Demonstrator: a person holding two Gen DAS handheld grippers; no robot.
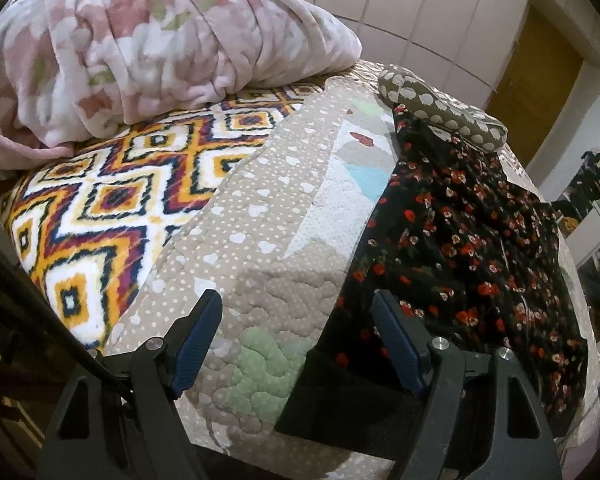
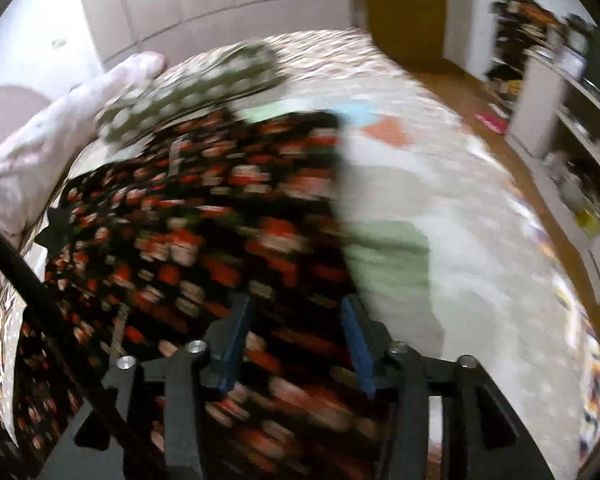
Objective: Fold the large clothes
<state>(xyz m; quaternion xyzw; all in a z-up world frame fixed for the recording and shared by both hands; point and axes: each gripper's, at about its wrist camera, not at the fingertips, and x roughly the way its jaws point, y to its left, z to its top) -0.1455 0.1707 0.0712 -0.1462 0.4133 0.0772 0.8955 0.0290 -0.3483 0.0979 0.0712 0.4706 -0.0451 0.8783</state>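
A black garment with small red flowers (image 1: pixel 460 232) lies spread on the beige quilted bedspread (image 1: pixel 260 220), its far end tucked under a spotted olive pillow (image 1: pixel 440 108). My left gripper (image 1: pixel 296 312) stands open at the garment's near left edge, its right finger over the black cloth and its left over the quilt, with nothing gripped. In the blurred right wrist view, my right gripper (image 2: pixel 296 316) is open above the same garment (image 2: pixel 204 220), with the cloth under its blue pads and not pinched. The garment's right edge runs along the bedspread (image 2: pixel 440 200).
A pink floral blanket (image 1: pixel 140 40) is heaped at the far left of the bed, beside an orange zigzag throw (image 1: pixel 100 208). The pillow (image 2: pixel 196 84) lies at the head. Off the bed's right side are wooden floor and cluttered shelves (image 2: pixel 572 140). A yellow door (image 1: pixel 536 76) stands behind.
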